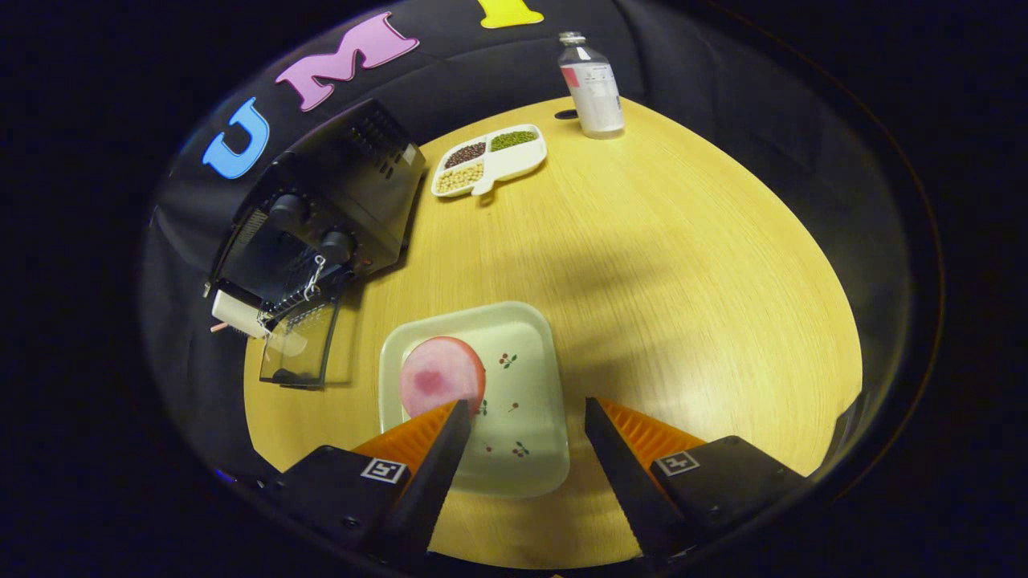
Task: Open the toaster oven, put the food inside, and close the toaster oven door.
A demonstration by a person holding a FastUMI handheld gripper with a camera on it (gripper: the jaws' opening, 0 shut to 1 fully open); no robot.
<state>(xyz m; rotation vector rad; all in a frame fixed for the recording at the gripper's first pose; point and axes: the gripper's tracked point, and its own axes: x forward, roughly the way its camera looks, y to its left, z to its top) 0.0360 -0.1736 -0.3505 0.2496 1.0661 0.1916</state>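
A black toaster oven (321,217) stands at the table's left, its glass door (299,347) folded down open and a rack showing inside. A round pink slice of food (440,377) lies on a pale square plate (530,353) just ahead of my fingers. My gripper (526,411) hangs open above the plate, nothing between the fingers. The left fingertip overlaps the near edge of the pink slice in the view; whether it touches it I cannot tell.
A white divided dish (490,160) of beans and seeds sits beyond the oven. A clear bottle (593,87) stands at the far edge of the round wooden table (683,265). A white object (237,313) pokes out by the oven's left side.
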